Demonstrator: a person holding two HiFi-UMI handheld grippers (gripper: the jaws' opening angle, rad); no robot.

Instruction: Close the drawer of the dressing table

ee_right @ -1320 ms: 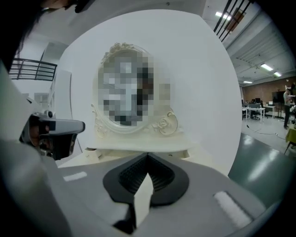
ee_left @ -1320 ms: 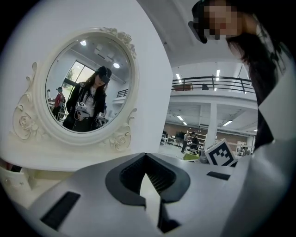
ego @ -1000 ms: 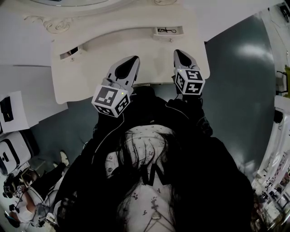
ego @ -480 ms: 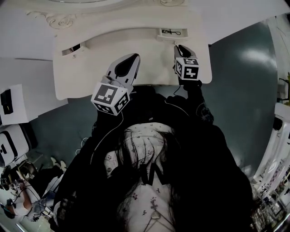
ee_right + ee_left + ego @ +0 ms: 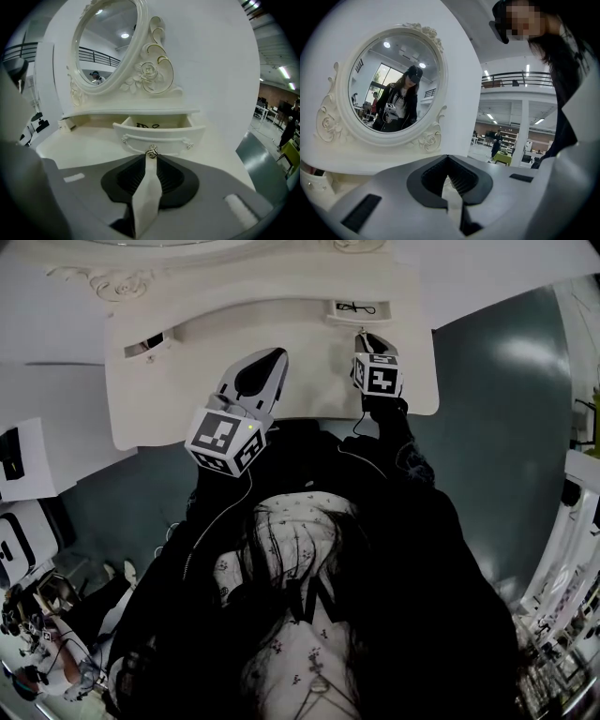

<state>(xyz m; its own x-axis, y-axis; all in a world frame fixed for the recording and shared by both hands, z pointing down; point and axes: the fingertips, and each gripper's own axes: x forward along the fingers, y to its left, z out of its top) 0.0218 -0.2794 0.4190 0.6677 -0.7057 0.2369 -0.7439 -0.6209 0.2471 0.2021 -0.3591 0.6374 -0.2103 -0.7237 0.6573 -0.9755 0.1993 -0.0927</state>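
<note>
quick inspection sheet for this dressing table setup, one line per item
surface: cream dressing table top, bare
job's things: small right drawer open, with a knob on its front and a dark item inside that is too small to identify
clutter: nothing seen on the top
tools: right tool shut, tips at the knob, contact unclear; left tool shut, empty, held over the top
cables: thin cable runs from the left tool over the person's dark jacket
surroundings: oval mirror behind the drawer; teal floor
</note>
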